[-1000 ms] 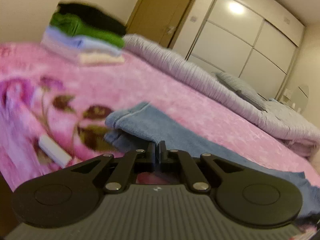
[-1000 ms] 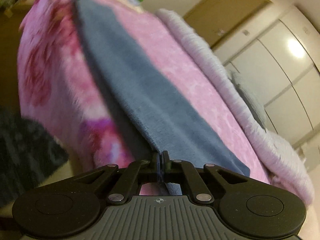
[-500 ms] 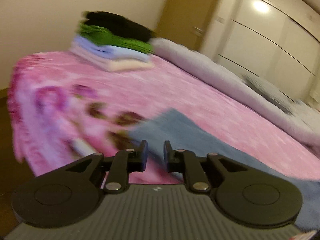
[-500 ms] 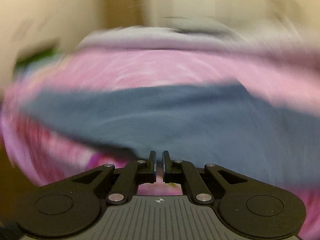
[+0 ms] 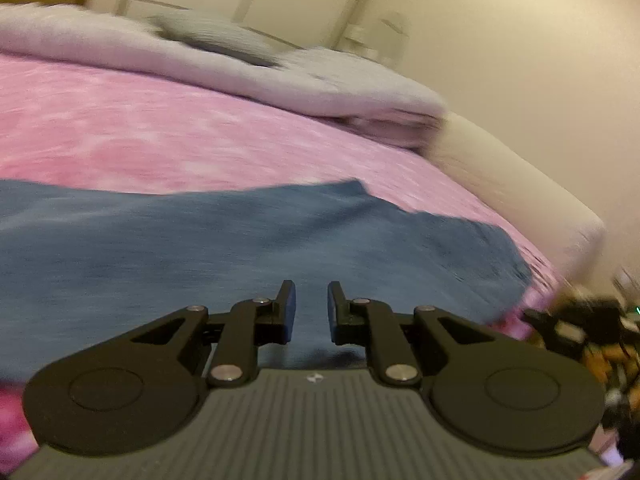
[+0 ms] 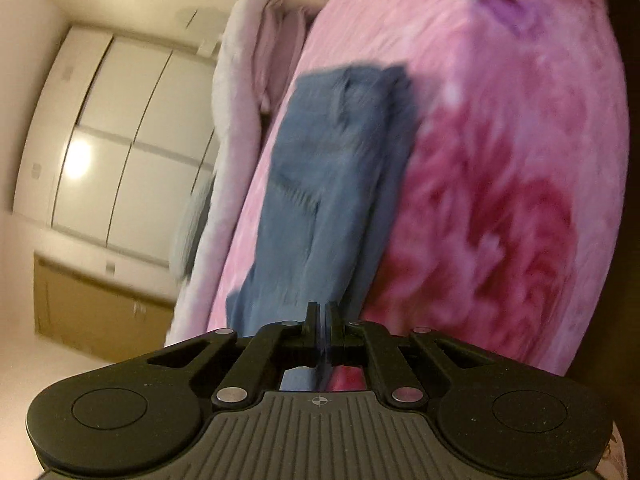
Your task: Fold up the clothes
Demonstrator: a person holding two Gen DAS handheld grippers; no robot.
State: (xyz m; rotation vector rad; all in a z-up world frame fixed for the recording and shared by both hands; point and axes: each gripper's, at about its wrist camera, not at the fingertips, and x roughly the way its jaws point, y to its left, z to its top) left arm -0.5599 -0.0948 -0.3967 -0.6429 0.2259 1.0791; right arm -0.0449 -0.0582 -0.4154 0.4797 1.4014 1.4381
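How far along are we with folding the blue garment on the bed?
Done: the blue garment lies on the pink blanket as a long strip, apparently folded lengthwise. In hand: the right gripper is shut on its near end; the left gripper is open above the cloth, holding nothing. Left: folding the strip shorter; blur hides finer creases.

The blue garment (image 5: 248, 248) is a soft, matt cloth with a slightly fuzzy nap. The pink blanket (image 5: 168, 136) under it is plush fleece with a faint sheen. The grey quilt (image 5: 200, 64) looks ribbed and woolly. The left gripper (image 5: 311, 307) is matt black plastic with small shiny metal pins. The wardrobe doors (image 6: 120, 140) are smooth and glossy.
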